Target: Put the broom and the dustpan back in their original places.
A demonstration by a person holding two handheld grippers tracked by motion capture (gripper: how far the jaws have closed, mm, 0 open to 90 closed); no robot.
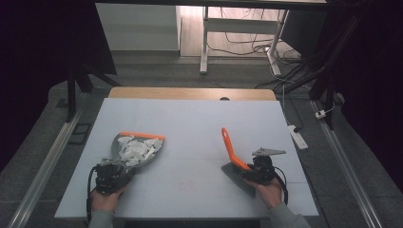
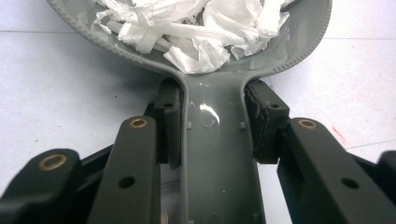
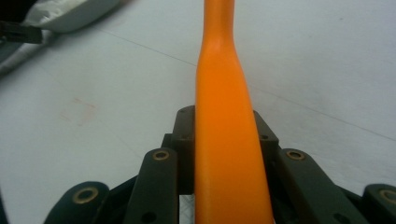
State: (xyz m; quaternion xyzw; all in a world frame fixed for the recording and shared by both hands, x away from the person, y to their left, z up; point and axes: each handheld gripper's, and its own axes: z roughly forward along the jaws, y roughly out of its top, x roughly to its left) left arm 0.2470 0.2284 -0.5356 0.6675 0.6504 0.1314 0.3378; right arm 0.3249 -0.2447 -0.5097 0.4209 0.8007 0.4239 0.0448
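Holding the dustpan (image 1: 135,151) by its stiff grey handle, your left gripper (image 1: 110,178) had its jaws clamped; the pan looked light, its paper scraps (image 2: 196,28) loose. Right of the dustpan, your right gripper (image 1: 256,173) pinched the brush (image 1: 231,151) by its smooth orange handle.

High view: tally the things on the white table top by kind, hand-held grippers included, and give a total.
Grey dustpan with orange lip, holding a pile of torn white paper: 1
Orange-handled brush with grey head: 1
Hand-held grippers, left gripper shut on the dustpan's handle, right gripper shut on the brush handle: 2
Total: 4, counting the paper pile as the dustpan's load
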